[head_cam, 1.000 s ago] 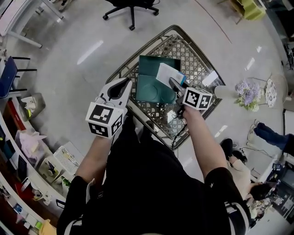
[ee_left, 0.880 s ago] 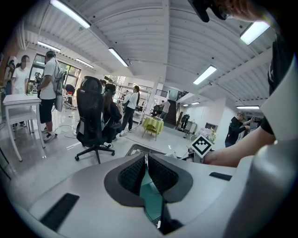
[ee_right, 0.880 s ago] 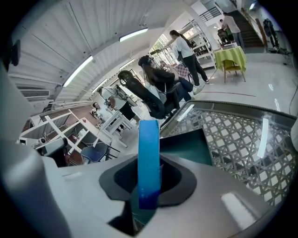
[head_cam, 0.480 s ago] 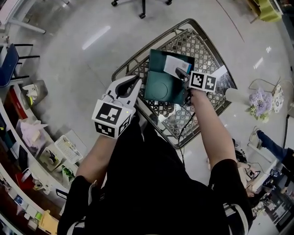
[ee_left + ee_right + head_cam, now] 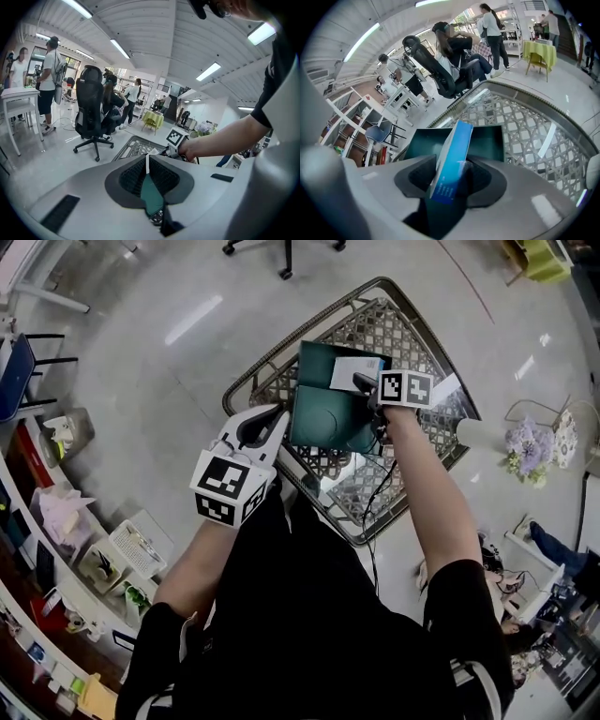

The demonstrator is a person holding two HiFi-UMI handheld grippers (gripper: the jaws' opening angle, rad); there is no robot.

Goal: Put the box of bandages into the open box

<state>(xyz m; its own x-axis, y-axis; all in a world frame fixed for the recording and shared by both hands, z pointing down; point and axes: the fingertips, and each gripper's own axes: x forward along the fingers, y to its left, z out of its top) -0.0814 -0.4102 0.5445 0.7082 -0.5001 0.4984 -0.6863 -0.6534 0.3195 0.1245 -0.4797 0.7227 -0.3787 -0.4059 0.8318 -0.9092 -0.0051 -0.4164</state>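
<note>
The box of bandages [image 5: 354, 374], white and blue, stands tilted on edge over the open dark-teal box [image 5: 323, 407], which lies in a wire cart [image 5: 272, 367]. My right gripper [image 5: 363, 385] is at the teal box's far right corner. In the right gripper view the blue bandage box [image 5: 451, 157] sits between the jaws of the right gripper [image 5: 451, 165], which are opening, and the teal box [image 5: 487, 140] lies below it. My left gripper [image 5: 279, 416] hovers at the cart's near left rim, shut and empty. Through the left gripper [image 5: 147, 161] a sliver of the teal box [image 5: 151, 194] shows.
A black office chair [image 5: 286, 247] stands on the floor beyond the cart. A bunch of pale flowers [image 5: 528, 442] is to the right. Cluttered shelves [image 5: 56, 521] run along the left. In the left gripper view, people [image 5: 47, 79] stand and sit near a desk.
My right gripper carried the bandage box to the far side of the teal box, and its jaws have spread around it. The left gripper stays by the cart's rim.
</note>
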